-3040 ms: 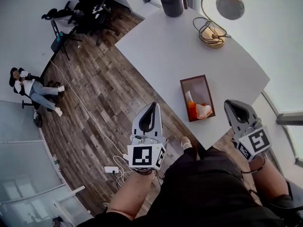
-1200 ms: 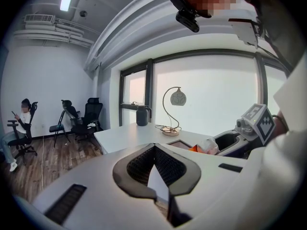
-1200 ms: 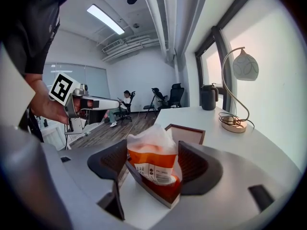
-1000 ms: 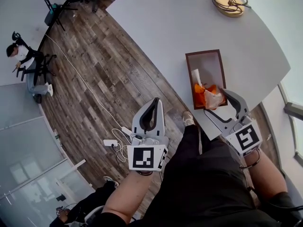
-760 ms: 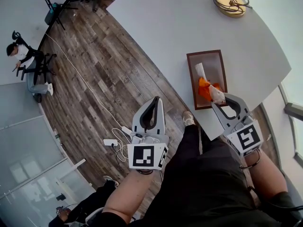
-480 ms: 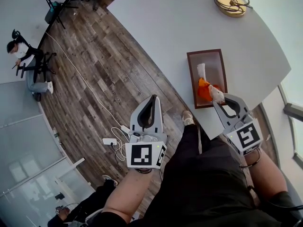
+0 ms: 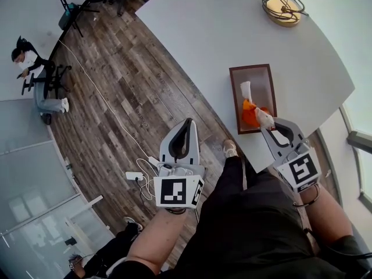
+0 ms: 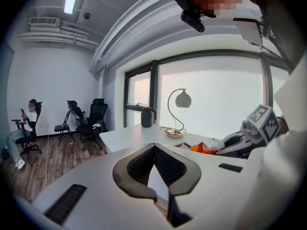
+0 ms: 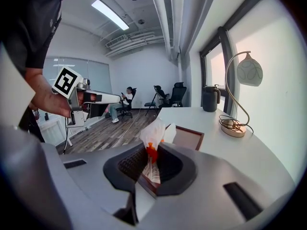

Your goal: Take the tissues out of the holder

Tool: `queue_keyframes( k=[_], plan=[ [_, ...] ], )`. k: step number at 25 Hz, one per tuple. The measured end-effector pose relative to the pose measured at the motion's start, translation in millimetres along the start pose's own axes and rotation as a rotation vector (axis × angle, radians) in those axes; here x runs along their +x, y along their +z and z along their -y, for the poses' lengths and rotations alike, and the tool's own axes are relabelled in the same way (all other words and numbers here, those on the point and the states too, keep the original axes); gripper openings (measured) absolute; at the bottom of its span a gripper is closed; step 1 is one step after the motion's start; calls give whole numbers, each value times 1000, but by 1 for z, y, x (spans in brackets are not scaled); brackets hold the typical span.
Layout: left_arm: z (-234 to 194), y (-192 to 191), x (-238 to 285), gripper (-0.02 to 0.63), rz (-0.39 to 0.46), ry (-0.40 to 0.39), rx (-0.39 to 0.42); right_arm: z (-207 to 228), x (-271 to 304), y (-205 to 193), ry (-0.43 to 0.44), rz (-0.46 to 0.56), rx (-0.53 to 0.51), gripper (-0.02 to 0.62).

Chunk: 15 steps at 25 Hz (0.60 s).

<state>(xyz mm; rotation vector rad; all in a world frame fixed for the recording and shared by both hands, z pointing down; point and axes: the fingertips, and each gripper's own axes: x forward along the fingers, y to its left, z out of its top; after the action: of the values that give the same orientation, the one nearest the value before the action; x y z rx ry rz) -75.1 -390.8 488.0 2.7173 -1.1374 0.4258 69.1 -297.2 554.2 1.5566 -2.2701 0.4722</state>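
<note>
A brown rectangular tissue holder [image 7: 233, 96] lies near the front edge of the white table [image 7: 209, 34]. Orange and white tissues [image 7: 250, 110] bunch up at its near end, and one white tissue stands upright in the middle. My right gripper [image 7: 263, 120] is at that near end; its jaws are closing with a white and orange tissue tuft [image 9: 152, 132] pinched between them. In the right gripper view the holder [image 9: 190, 137] lies just beyond the jaws. My left gripper [image 7: 187, 123] hangs over the wooden floor, left of the table, shut and empty.
A curved lamp with a wire base [image 7: 278, 3] stands at the far side of the table; a dark kettle [image 9: 209, 98] stands further back. A power strip and cables [image 7: 136, 175] lie on the floor. A person [image 7: 28, 56] sits on a chair far left.
The right gripper's jaws went from wide open around the tissues to pinched on the tuft at the holder's near end. The left gripper barely moved.
</note>
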Motion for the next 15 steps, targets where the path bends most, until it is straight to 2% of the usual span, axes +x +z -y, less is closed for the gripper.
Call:
queue_keyframes(
  k=[15],
  plan=[
    [-1,34,-16,5,54,3,27,-8,-16,31,-11,35,-77,48]
  ],
)
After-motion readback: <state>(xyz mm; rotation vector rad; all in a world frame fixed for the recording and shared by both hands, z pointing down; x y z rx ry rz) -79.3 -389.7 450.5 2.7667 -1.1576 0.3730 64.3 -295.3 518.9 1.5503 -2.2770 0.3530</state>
